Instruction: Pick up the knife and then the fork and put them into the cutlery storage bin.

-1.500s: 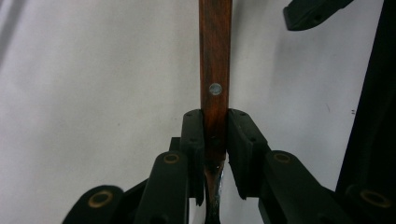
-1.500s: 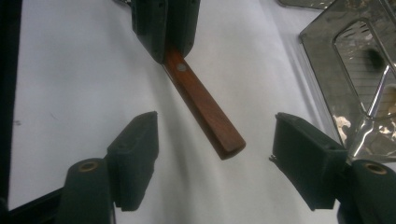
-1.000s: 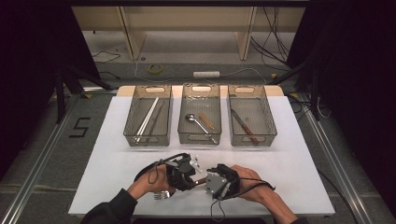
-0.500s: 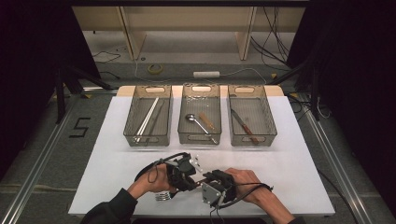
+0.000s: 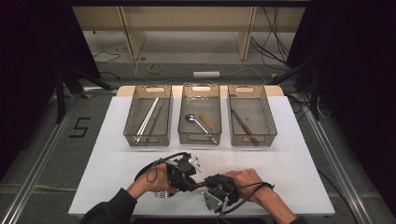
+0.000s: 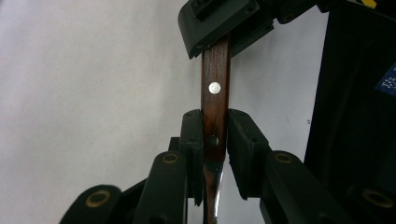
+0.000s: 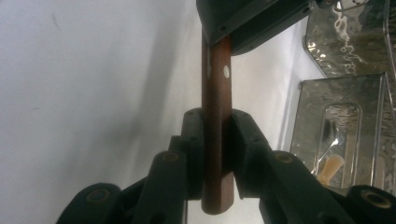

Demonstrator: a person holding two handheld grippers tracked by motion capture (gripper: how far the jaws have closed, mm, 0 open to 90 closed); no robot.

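A utensil with a dark wooden riveted handle (image 6: 215,74) hangs level between both grippers, just above the white table's near edge. My left gripper (image 6: 215,119) is shut on the handle where the shiny metal shaft begins. My right gripper (image 7: 217,116) has just been closing its jaws, and the pads now press on the handle (image 7: 218,84) near its butt end. Seen from above, the left gripper (image 5: 189,179) and right gripper (image 5: 208,183) face each other tip to tip. A metal end (image 5: 161,193) pokes out under the left hand.
Three wire mesh trays stand in a row at the table's back: the left tray (image 5: 148,141) holds long thin sticks, the middle tray (image 5: 200,139) a spoon, the right tray (image 5: 253,139) a wooden-handled knife. White tabletop (image 5: 93,158) stretches between the trays and the hands.
The right gripper has edged a little left toward the left gripper, and its jaws have closed onto the handle's end. The left gripper has stayed where it was.
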